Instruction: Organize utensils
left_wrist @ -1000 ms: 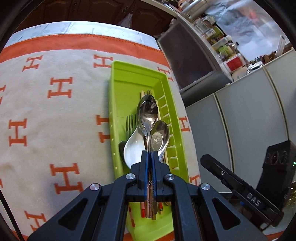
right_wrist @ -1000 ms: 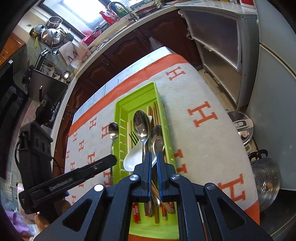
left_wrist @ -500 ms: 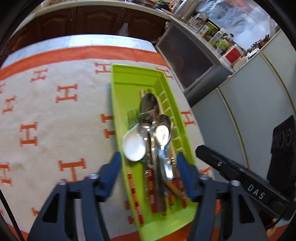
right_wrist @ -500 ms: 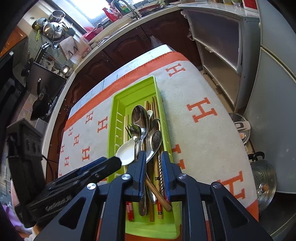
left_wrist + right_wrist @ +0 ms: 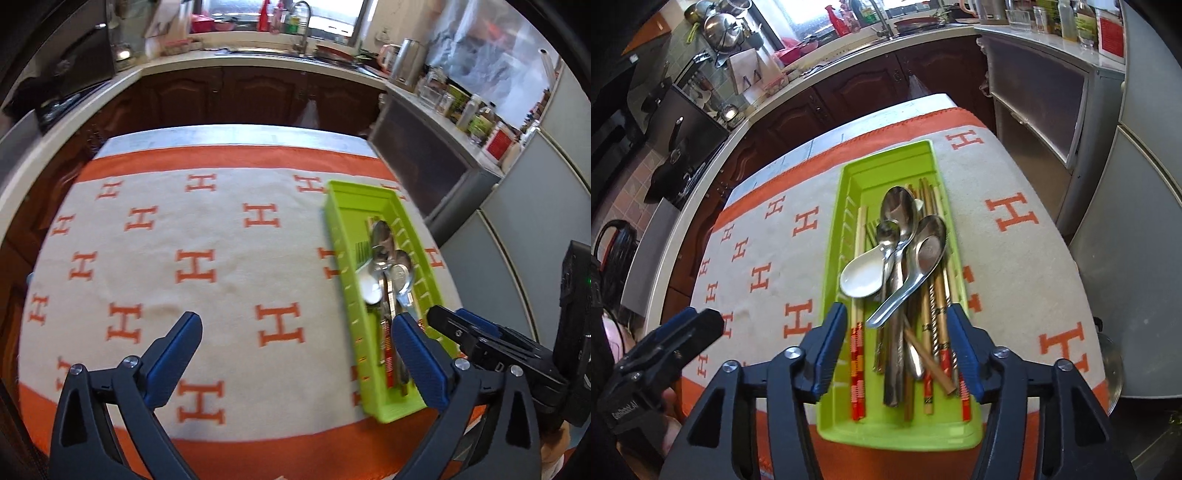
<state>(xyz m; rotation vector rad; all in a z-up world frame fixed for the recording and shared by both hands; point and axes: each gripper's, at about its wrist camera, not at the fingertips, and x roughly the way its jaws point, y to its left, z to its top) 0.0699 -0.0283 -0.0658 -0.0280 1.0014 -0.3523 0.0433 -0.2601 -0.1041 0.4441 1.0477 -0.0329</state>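
A lime green utensil tray (image 5: 849, 181) lies on the table and holds metal spoons (image 5: 899, 210), a white ceramic spoon (image 5: 860, 277) and several chopsticks (image 5: 940, 317). My right gripper (image 5: 897, 352) is open and empty, its fingers on either side of the tray's near end, above the handles. My left gripper (image 5: 295, 354) is wide open and empty over the cloth, left of the tray (image 5: 338, 229). Its right finger (image 5: 417, 358) sits in front of the tray's near end. The spoons (image 5: 388, 262) show there too.
A cream tablecloth (image 5: 207, 258) with orange H marks and orange border covers the table. Dark wood cabinets (image 5: 258, 99) and a cluttered counter stand behind. A grey cabinet (image 5: 1045, 99) is to the right. The other gripper's body (image 5: 498, 343) shows at the right.
My left gripper let go of the metal spoon into the tray, opened wide, and pulled back and to the left. My right gripper opened from shut and drew back slightly.
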